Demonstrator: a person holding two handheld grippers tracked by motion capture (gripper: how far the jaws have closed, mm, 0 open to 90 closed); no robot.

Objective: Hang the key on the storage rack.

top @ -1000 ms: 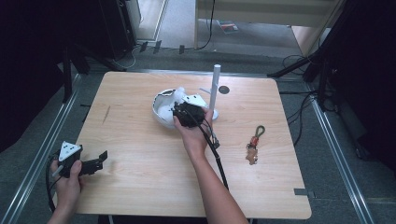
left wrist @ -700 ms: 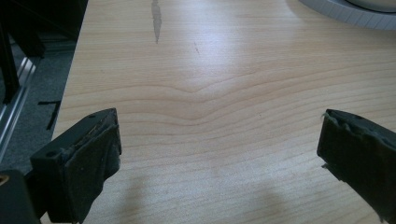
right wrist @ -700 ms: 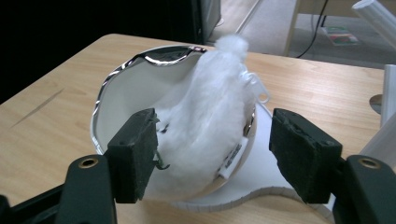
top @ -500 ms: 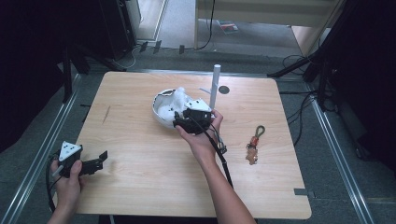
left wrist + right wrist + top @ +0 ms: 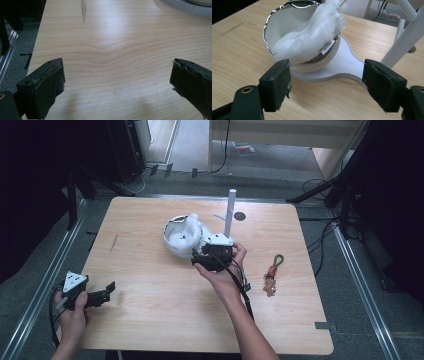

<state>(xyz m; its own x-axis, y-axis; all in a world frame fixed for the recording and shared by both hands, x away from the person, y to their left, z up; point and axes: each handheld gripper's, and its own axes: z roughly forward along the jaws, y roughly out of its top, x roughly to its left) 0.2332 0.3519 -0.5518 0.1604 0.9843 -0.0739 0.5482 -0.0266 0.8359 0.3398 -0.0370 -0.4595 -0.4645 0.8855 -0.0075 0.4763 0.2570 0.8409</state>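
Bowl [image 5: 294, 45] before right gripper [image 5: 334, 82], jaws wide

High view: surface [image 5: 150, 320] evenly lit from above, surroundings dark, near black at left and right edges. Picture soft, low detail; floor beyond surface brighter at top.

Left gripper view: two soft shadows on wood just ahead of left hand-held gripper [image 5: 117, 82]; pale sheen on grain farther ahead; jaw pads slightly blurred.

Right gripper view: white bowl [image 5: 287, 27] ahead of right hand-held gripper [image 5: 327, 85] bright, glint along its rim; white stand [image 5: 404, 32] at right out of focus.
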